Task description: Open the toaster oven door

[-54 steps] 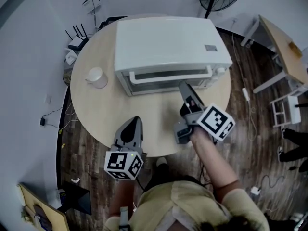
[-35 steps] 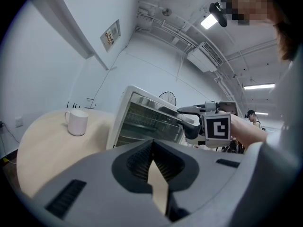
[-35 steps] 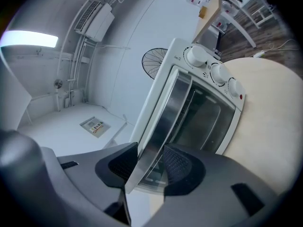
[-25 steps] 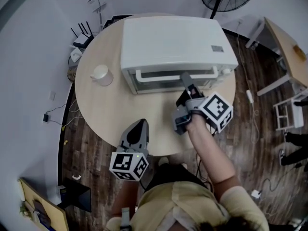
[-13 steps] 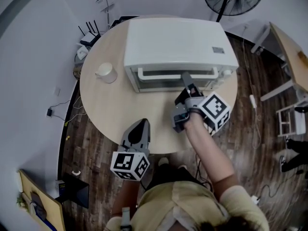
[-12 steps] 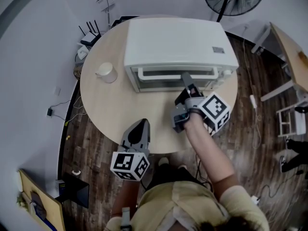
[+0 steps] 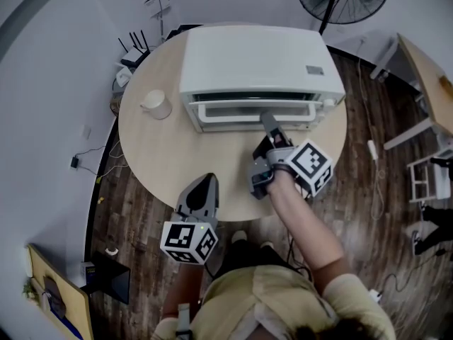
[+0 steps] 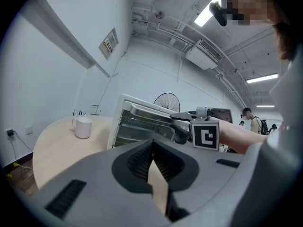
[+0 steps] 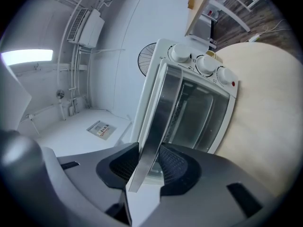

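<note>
Step in hand: the pull. Right gripper [image 9: 146, 168] has just been closing and is now clamped on the door handle [image 9: 163, 103]. Toaster oven [image 7: 255, 59] sits at the tabletop's [image 7: 159, 154] far edge, door [image 9: 201, 111] cracked at the top. Left gripper [image 7: 202, 183] is empty, jaws together, over the near edge. Next: swing the handle out and down in 1 arc, watching that the oven doesn't slide.
</note>
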